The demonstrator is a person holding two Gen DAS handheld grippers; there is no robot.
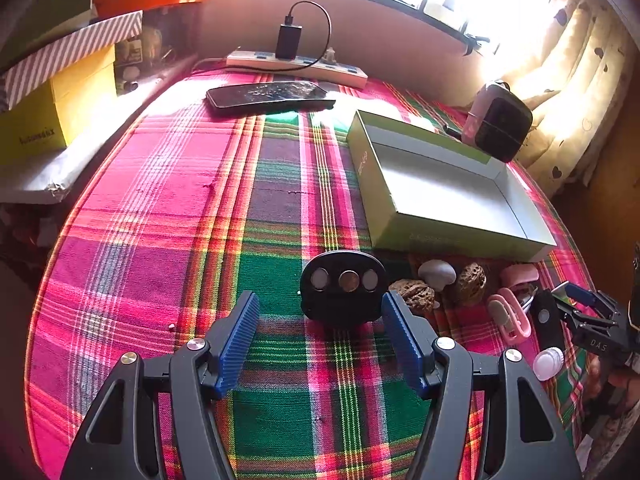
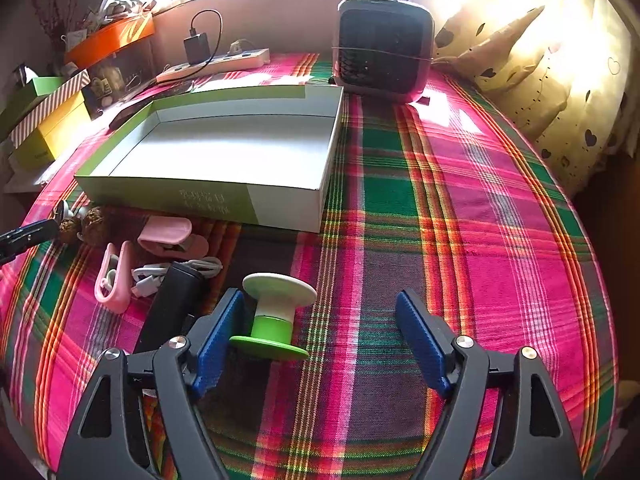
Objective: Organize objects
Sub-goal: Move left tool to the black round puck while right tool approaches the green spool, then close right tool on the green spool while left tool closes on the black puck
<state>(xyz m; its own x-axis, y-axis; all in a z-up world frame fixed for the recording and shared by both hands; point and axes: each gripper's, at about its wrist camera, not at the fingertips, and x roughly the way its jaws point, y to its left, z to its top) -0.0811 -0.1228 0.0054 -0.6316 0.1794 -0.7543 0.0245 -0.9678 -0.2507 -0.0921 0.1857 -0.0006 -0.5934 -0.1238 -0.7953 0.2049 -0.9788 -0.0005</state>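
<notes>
Worktop covered by a pink, green and purple plaid cloth (image 1: 160, 240). Far left edge: stacked cardboard boxes, a yellow box (image 1: 52, 116) below a striped lid. Rear centre: a white power strip (image 1: 296, 65) with a black charger plugged in, and before it a flat black phone with a cracked screen (image 1: 270, 96). Left hand-held gripper (image 1: 320, 328): blue ribbed pads spread wide, gripping nothing; a black oval device with three round lenses (image 1: 342, 288) stands upright on the cloth just ahead of the fingertips, close beside the right pad, contact not clear. Right of it, a cluster of small items: two brown wrinkled walnuts (image 1: 414, 294), a white shell-shaped piece (image 1: 438, 273), a pink plastic clip (image 1: 510, 316), a pink case, a tangled white cable (image 2: 176, 272) and a black rectangular bar (image 2: 172, 308). Behind the cluster: an open, shallow green-and-white cardboard box (image 2: 280, 210), its white interior bare. Right hand-held gripper (image 2: 320, 340): jaws apart, nothing clamped; a green-and-white plastic spool (image 2: 274, 316) stands between them, against the left pad, clear of the right one. Rear right: a pink-and-black cube-shaped desk fan (image 2: 384, 48) beside cream curtains.
</notes>
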